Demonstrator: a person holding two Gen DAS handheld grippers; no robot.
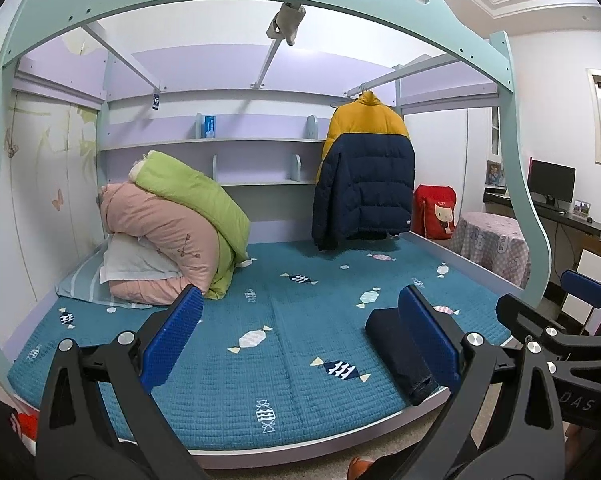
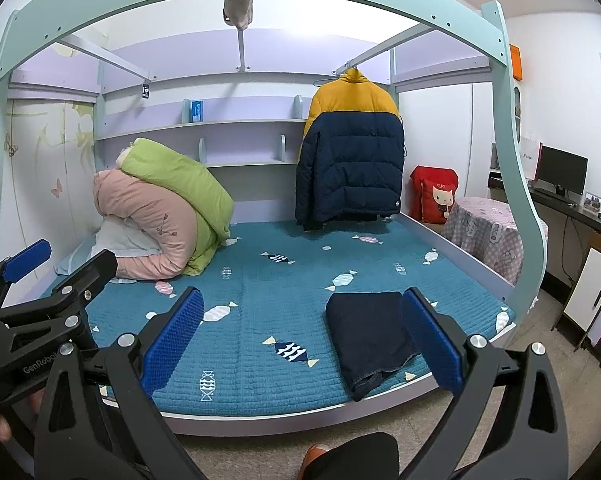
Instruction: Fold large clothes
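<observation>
Both jaws wide and holding nothing: left gripper (image 1: pixel 300 340) and right gripper (image 2: pixel 304 340) above the bed's (image 2: pixel 260 300) near edge. Folded dark garment (image 2: pixel 368 340) flat near the front right corner, fully seen only from the right wrist. Puffer jacket (image 1: pixel 364 176) on a hanger at the back.

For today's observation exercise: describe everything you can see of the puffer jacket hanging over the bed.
The puffer jacket is quilted and padded, mustard yellow across collar and shoulders, dark navy below. It hangs upright on a hanger hooked to the upper bunk's rail, at the far right of the bed, beside the shelves. Its hem hangs just over the teal mattress cover; contact cannot be told. Neither gripper touches it.
</observation>
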